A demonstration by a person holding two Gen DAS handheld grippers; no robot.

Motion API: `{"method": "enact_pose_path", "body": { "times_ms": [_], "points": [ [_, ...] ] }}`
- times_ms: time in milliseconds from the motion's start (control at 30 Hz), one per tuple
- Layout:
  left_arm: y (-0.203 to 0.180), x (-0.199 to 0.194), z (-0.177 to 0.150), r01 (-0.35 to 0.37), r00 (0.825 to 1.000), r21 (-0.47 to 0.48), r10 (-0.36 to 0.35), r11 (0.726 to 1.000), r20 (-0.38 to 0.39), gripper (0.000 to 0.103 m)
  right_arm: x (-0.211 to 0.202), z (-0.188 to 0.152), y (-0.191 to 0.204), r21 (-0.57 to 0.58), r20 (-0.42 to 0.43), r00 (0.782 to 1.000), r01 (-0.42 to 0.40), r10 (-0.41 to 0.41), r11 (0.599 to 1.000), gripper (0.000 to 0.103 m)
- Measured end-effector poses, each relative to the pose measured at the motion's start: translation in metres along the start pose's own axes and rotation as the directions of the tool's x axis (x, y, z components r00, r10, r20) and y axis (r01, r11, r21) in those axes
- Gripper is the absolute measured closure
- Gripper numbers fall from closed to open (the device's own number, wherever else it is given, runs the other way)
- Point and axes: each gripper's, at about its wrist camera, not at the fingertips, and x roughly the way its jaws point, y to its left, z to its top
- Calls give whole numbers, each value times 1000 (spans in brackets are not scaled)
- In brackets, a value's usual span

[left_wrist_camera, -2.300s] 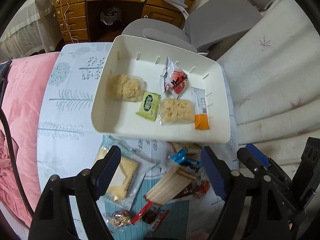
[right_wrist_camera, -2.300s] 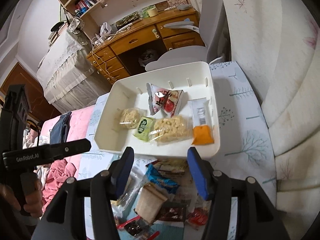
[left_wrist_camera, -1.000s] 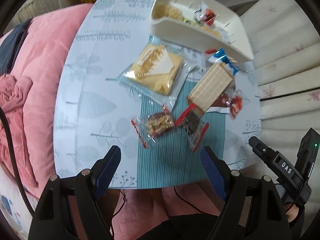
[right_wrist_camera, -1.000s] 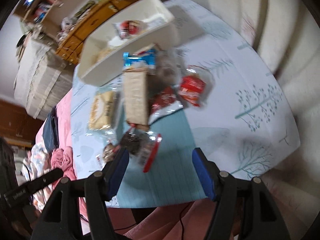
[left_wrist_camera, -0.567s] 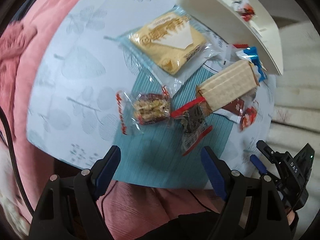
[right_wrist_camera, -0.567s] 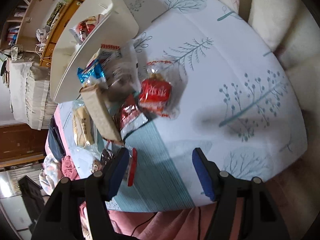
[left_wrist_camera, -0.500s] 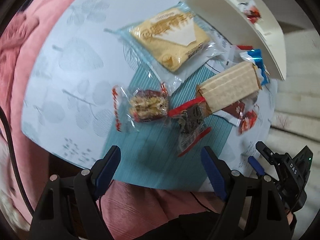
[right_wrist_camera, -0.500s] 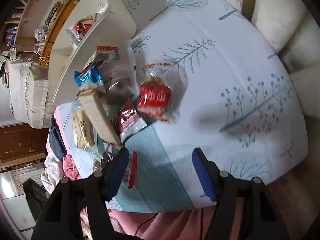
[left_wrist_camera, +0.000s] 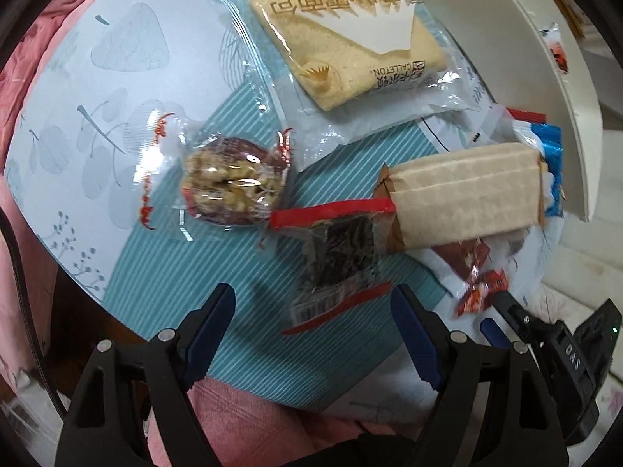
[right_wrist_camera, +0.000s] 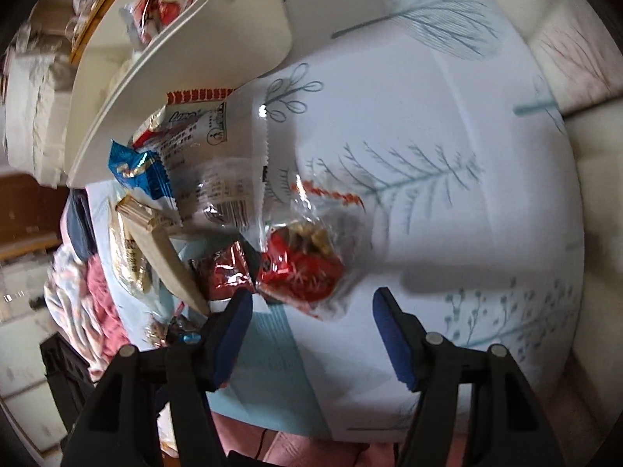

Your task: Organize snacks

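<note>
My left gripper [left_wrist_camera: 313, 307] is open, just short of a dark snack packet with red seams [left_wrist_camera: 337, 260]. To its left lies a nut cluster packet [left_wrist_camera: 229, 188], above them a large yellow cake packet [left_wrist_camera: 346, 37], and to the right a beige wafer bar [left_wrist_camera: 463, 190]. My right gripper [right_wrist_camera: 309, 309] is open, close above a red nut packet [right_wrist_camera: 301, 268]; it also shows in the left wrist view [left_wrist_camera: 481, 290]. The white tray [right_wrist_camera: 187, 58] holding sorted snacks stands behind the pile.
A blue wrapper [right_wrist_camera: 138, 173] and a clear printed packet [right_wrist_camera: 212, 148] lie against the tray's wall. The round table [right_wrist_camera: 447, 155] has a leaf-print cloth with a teal striped patch [left_wrist_camera: 241, 299]. Pink bedding [left_wrist_camera: 23, 66] lies left; a white cushion [right_wrist_camera: 576, 50] lies right.
Both grippers have dropped closer to the table: the left onto the dark packet, the right onto the red nut packet. Both stay open.
</note>
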Motion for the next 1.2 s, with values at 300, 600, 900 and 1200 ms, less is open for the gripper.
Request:
{"method": "enact_pose_path", "body": {
  "times_ms": [300,600,900,1200],
  "points": [
    [-33,27,3,-45,999,-30,46,999,5,39,12,5,26,-169,-22,995,90,-96,981,45],
    [-49,41,-6,-58,998,-36,59,998,36,48,28,3,48,-235,-24,992,115,-124,965,51],
    [-24,31,-28,-25,1000,-20,25,999,11,90,27,2,44,-229,-46,996,62,-74,971,63],
    [-25,19,-53,-13,1000,39,13,999,20,96,19,-4,20,-172,-74,996,31,-45,985,69]
  ]
}}
